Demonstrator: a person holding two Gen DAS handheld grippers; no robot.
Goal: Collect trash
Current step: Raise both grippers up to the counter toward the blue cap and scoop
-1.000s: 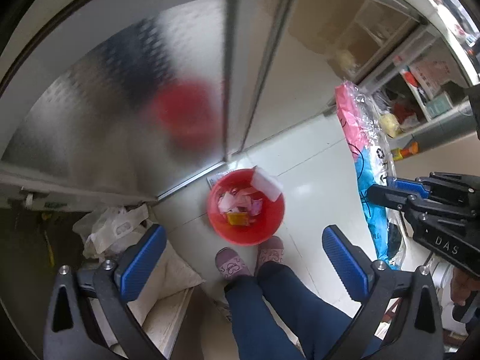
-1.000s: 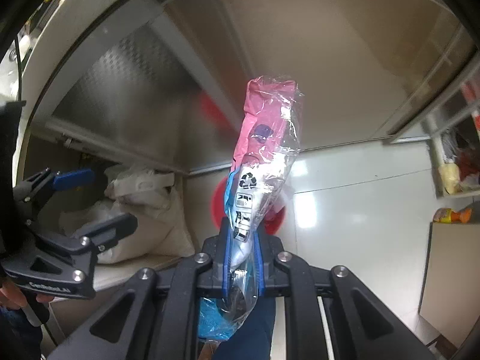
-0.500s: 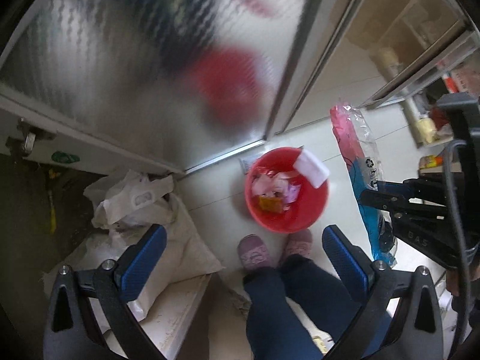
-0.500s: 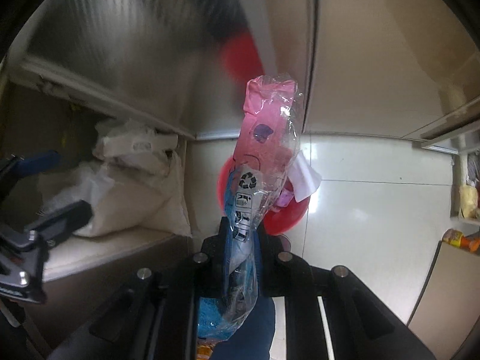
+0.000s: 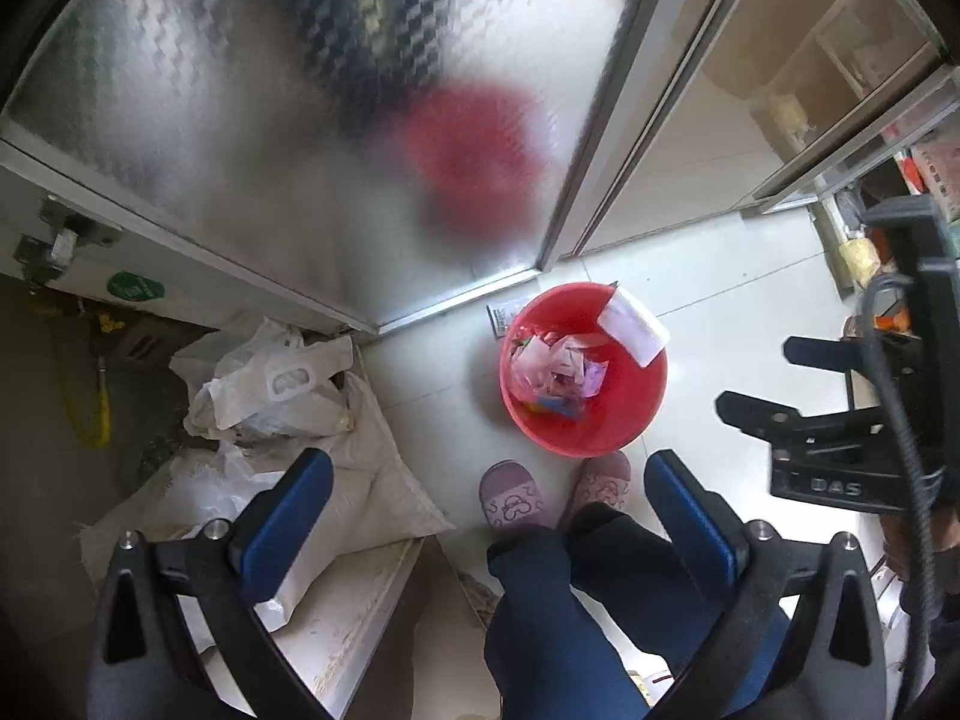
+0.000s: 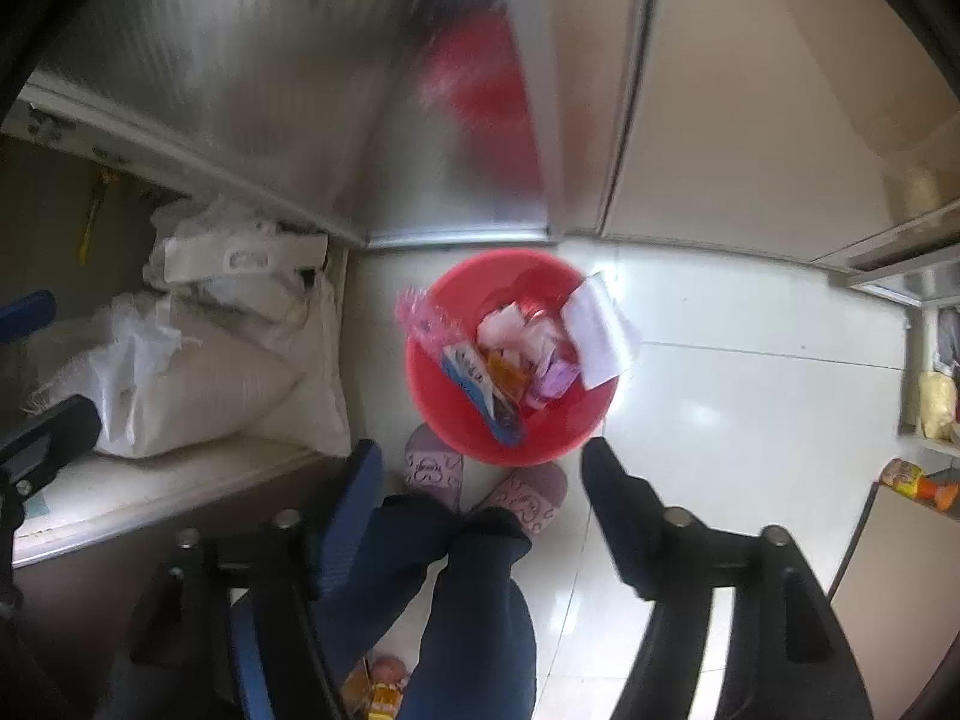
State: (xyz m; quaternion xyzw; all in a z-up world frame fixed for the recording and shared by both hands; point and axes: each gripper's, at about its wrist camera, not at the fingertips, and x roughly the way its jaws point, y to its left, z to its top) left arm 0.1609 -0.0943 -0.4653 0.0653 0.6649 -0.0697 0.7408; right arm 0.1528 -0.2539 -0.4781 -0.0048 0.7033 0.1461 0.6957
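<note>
The right gripper (image 6: 483, 468) is pointing down at the floor, and its jaws have just been opening; they are standing wide at the bottom of the right wrist frame with nothing between them. The pink and blue plastic wrapper (image 6: 462, 369) is lying in the red bin (image 6: 558, 441) at centre frame, its pink end sticking out over the bin's left rim. A white sheet (image 6: 597, 336) is leaning over the right rim beside other scraps. In the left wrist view the left gripper (image 5: 489, 501) is hanging with jaws wide and empty above the person's pink slippers (image 5: 510, 495), which are standing just below the bin. White sacks (image 5: 264, 384) are sitting at left.
</note>
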